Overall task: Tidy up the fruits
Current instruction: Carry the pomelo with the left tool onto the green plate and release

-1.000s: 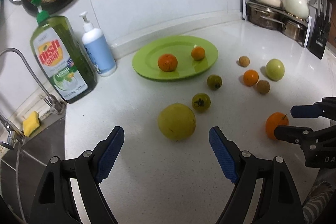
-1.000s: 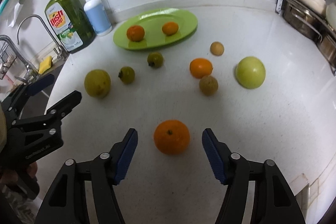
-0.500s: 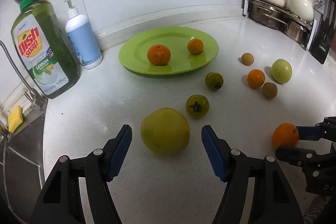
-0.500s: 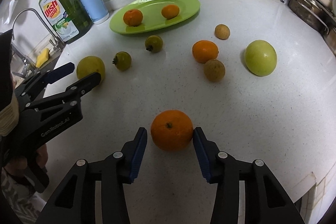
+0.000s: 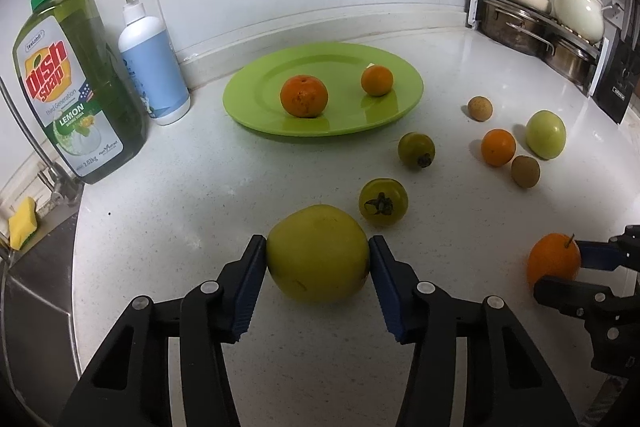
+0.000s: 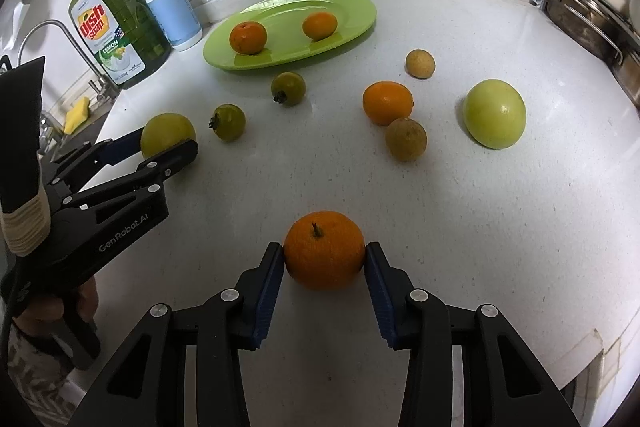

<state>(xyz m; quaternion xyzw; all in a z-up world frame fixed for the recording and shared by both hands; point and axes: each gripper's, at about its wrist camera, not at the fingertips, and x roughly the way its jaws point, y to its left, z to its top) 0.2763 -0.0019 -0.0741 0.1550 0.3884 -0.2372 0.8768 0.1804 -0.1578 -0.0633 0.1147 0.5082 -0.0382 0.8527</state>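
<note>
A big yellow-green fruit [image 5: 318, 269] rests on the white counter between the blue pads of my left gripper [image 5: 318, 243]. Its jaws are closing and both pads touch the fruit's sides. My right gripper [image 6: 323, 251] is closing too, pads pressed on a stemmed orange [image 6: 324, 247] on the counter. Farther back, the green plate [image 5: 256, 107] carries two oranges [image 5: 304, 95] [image 5: 377, 80]. Loose between them lie two small green fruits [image 5: 416, 149] [image 5: 383, 201], an orange [image 5: 498, 147], a green apple [image 5: 545, 134] and two brown fruits [image 5: 480, 108] [image 5: 525, 171].
A dish soap bottle [image 5: 76, 87] and a white pump bottle [image 5: 152, 63] stand left of the plate. The sink [image 5: 36, 287] with a yellow sponge [image 5: 22, 229] drops off at the left. A rack of pots [image 5: 532, 27] fills the back right. The counter edge [image 6: 592, 339] runs near the right.
The left gripper came forward and down around the yellow-green fruit and closed onto it. The right gripper's jaws narrowed until they met the orange.
</note>
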